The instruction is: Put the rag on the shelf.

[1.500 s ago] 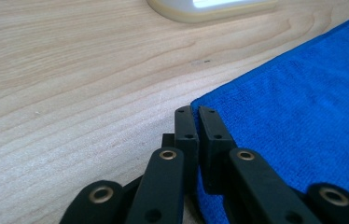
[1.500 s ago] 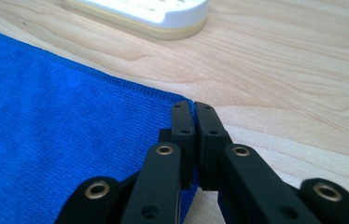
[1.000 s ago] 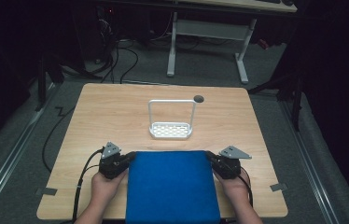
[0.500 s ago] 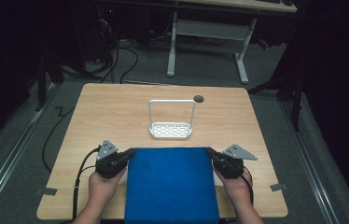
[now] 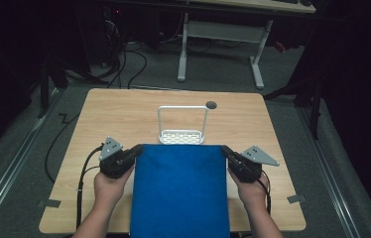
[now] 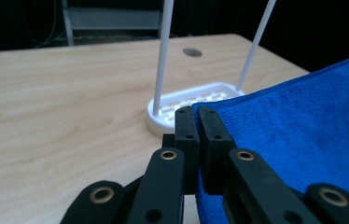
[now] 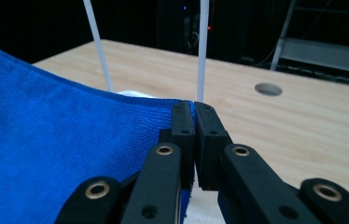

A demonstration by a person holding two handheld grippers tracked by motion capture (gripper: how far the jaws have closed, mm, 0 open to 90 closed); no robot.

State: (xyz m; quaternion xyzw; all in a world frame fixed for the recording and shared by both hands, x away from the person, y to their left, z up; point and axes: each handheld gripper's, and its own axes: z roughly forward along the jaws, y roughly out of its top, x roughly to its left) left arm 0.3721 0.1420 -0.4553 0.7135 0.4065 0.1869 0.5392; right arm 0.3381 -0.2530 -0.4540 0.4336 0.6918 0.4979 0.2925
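Observation:
A blue cloth (image 5: 179, 191) hangs stretched flat between my two grippers above the near half of the table. My left gripper (image 5: 136, 149) is shut on its far left corner, and in the left gripper view the cloth (image 6: 303, 126) runs off to the right of the closed gripper (image 6: 197, 112). My right gripper (image 5: 224, 150) is shut on the far right corner; there the cloth (image 7: 56, 140) spreads left of the closed gripper (image 7: 191, 107). A white rack (image 5: 182, 126) with a tall wire hoop and perforated base stands just beyond the cloth's far edge.
The wooden table (image 5: 124, 109) has a round hole (image 5: 211, 105) near its far edge, behind the rack. Cables trail from both grippers off the near side. Another desk's white legs (image 5: 182, 49) stand on the floor beyond.
Both grippers have carried the cloth's far edge a little farther from the person, closer to the rack's base. The grip on both corners is unchanged.

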